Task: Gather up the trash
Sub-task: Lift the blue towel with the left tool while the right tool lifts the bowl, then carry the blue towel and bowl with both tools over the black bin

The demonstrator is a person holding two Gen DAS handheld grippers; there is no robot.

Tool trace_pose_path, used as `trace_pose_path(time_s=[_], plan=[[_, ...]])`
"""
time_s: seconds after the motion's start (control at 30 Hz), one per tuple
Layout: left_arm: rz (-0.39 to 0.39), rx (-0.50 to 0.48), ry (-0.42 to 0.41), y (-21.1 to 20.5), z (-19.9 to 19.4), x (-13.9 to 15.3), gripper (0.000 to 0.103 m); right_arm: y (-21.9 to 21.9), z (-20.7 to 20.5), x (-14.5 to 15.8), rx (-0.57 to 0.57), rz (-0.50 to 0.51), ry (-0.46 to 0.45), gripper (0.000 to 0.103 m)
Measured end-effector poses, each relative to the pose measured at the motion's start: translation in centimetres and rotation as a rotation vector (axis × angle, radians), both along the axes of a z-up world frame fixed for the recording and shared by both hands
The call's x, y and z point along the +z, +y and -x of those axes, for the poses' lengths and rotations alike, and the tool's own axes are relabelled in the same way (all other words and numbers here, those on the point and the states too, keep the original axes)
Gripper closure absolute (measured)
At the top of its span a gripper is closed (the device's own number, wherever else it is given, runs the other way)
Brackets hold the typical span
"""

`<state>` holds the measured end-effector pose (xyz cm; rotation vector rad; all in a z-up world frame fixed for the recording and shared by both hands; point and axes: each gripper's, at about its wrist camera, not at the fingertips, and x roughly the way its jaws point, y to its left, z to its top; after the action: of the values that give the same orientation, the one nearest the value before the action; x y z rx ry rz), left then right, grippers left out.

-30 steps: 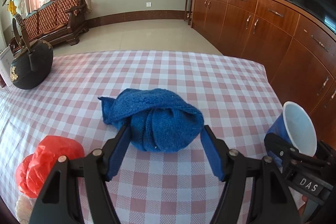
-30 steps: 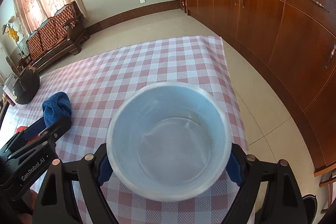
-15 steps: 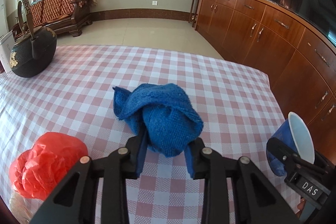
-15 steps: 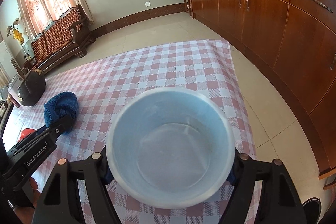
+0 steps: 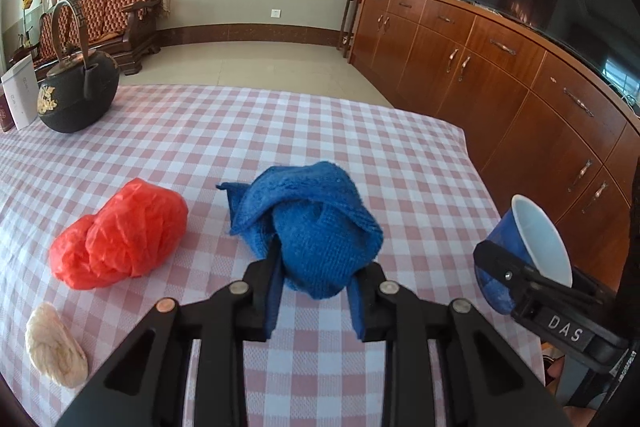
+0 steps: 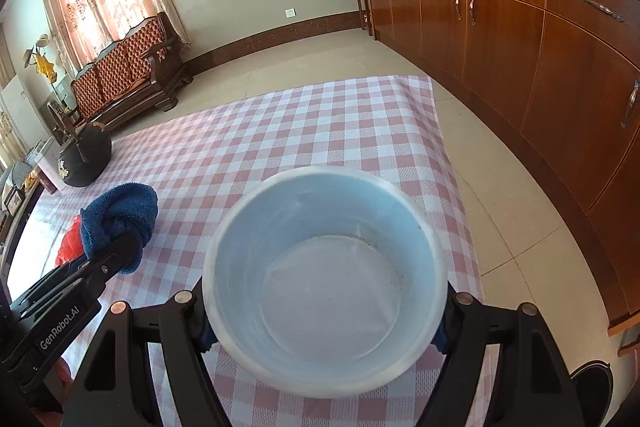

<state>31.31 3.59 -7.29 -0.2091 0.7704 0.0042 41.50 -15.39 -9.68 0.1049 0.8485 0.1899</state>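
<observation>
A crumpled blue cloth [image 5: 316, 211] is bunched between the pads of my left gripper [image 5: 316, 267], whose jaws are closing on it just above the pink checked tablecloth [image 5: 360, 147]. From the right wrist view the cloth [image 6: 120, 215] hangs at the left gripper's tip [image 6: 128, 247]. My right gripper [image 6: 324, 311] is shut on a blue paper cup [image 6: 324, 267], its white inside facing the camera and holding nothing; the cup [image 5: 536, 239] also shows at the right of the left wrist view. A red plastic bag [image 5: 120, 235] and a crumpled pale paper wad [image 5: 54, 343] lie on the table to the left.
A black iron teapot [image 5: 78, 95] stands at the far left of the table beside a white card [image 5: 18, 95]. Wooden cabinets [image 5: 500, 67] line the right wall, past the table's right edge [image 6: 444, 155]. A dark round object [image 6: 588, 383] sits on the floor at lower right.
The left jaws have closed from wide apart onto the blue cloth. Both hands have drawn back; the red bag and the paper wad now show more fully.
</observation>
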Motion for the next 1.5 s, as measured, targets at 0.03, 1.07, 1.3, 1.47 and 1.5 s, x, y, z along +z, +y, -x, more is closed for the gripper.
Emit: trace_pose_path(time_s=[0.03, 1.07, 1.3, 1.47, 1.5], plan=[[-0.002, -0.008, 0.0, -0.1, 0.5, 0.1, 0.074, -0.1, 0.7, 0.1, 0.003, -0.001, 0.0, 0.025], [-0.007, -0.221, -0.05, -7.1, 12.8, 2.8, 0.074, -8.3, 18.7, 3.8, -0.086, -0.024, -0.043, 0.025], [0.007, -0.323, -0.052, -11.5, 13.7, 3.1, 0.074, -13.3, 21.4, 4.0, -0.187, -0.02, -0.049, 0.025], [0.017, -0.422, -0.038, -15.7, 14.2, 2.8, 0.074, -18.1, 23.5, 3.7, -0.291, -0.025, -0.041, 0.025], [0.017, -0.443, -0.034, -16.6, 14.3, 2.7, 0.074, -19.1, 23.9, 3.5, -0.313, -0.027, -0.038, 0.025]])
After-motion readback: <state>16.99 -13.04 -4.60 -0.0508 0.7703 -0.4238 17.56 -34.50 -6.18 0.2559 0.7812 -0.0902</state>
